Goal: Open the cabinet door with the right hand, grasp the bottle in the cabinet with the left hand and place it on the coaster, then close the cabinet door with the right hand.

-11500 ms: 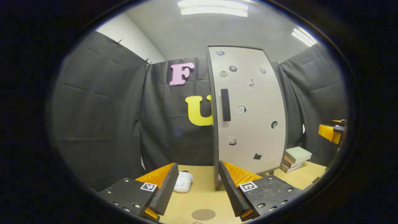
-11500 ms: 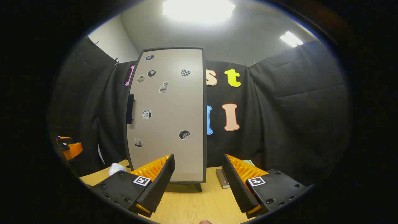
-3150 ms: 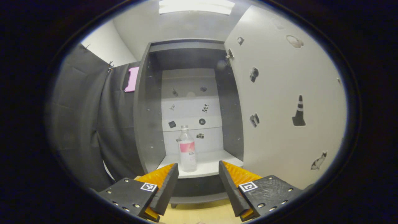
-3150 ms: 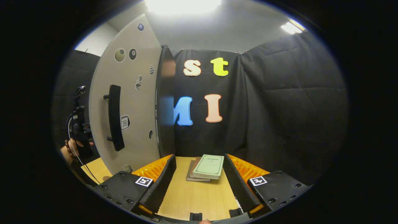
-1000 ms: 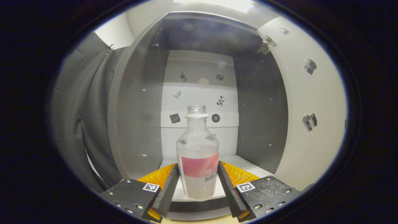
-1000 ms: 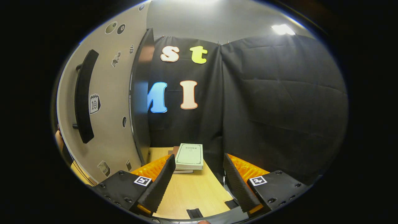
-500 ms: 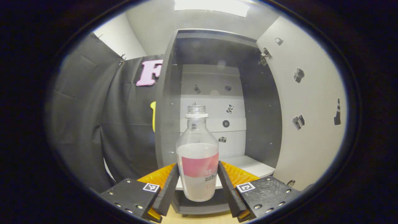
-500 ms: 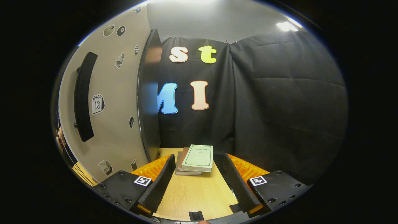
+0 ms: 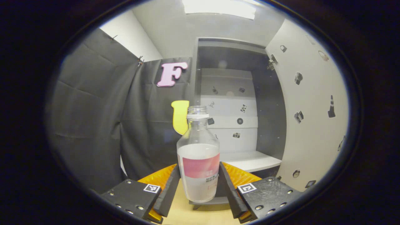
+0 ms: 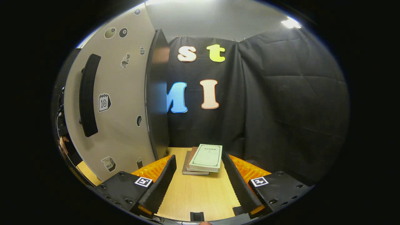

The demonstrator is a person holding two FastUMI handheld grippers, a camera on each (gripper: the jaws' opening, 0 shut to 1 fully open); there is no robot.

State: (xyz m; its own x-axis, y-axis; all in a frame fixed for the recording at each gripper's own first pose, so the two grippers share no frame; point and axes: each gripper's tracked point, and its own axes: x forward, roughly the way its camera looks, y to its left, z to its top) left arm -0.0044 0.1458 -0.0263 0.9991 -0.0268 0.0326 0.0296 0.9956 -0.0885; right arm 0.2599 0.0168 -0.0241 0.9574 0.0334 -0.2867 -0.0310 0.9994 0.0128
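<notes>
Your bottle (image 9: 198, 168) sits pinched between both fingers of the left hand-held gripper (image 9: 198, 184), now clear of the cabinet (image 9: 237, 125) shelf it stood on a second ago. It's uncapped: tilt it and liquid may spill. Your right hand-held gripper (image 10: 198, 181) hangs open, empty, over the counter (image 10: 197, 193).

recording booth, black cloth walls (image 10: 290, 93)

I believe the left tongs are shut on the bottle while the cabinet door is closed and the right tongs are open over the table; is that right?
Not quite: the cabinet door stands open, as the left gripper view shows, with the shelf inside exposed. The rest holds: the left tongs are shut on the bottle, and the right tongs are open over the table.
</notes>
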